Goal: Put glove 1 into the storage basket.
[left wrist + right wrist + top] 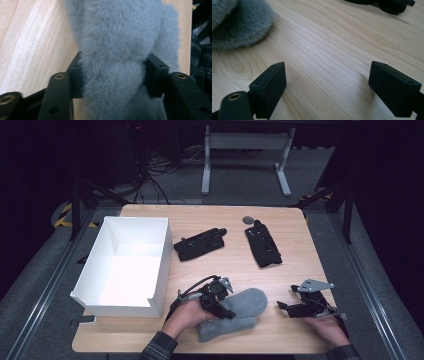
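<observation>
A grey fluffy mitten (245,307) lies on the wooden table (235,270) near its front edge, apparently on top of a second grey one. My left gripper (225,312) is down on it. In the left gripper view the two black pads (76,75) squeeze the mitten's fur (120,32) from both sides, so the left gripper (113,75) is shut on it. My right gripper (282,307) rests to the right of the mitten, apart from it. It is open, with bare wood between the right gripper's (328,82) jaws and the mitten's edge (239,22) off to the upper left.
A white open box (125,265) stands on the table's left side. Two black gloves (200,244) (263,246) lie in the middle and towards the back, with a small grey disc (248,219) behind them. One black glove's edge (387,5) shows beyond the right gripper.
</observation>
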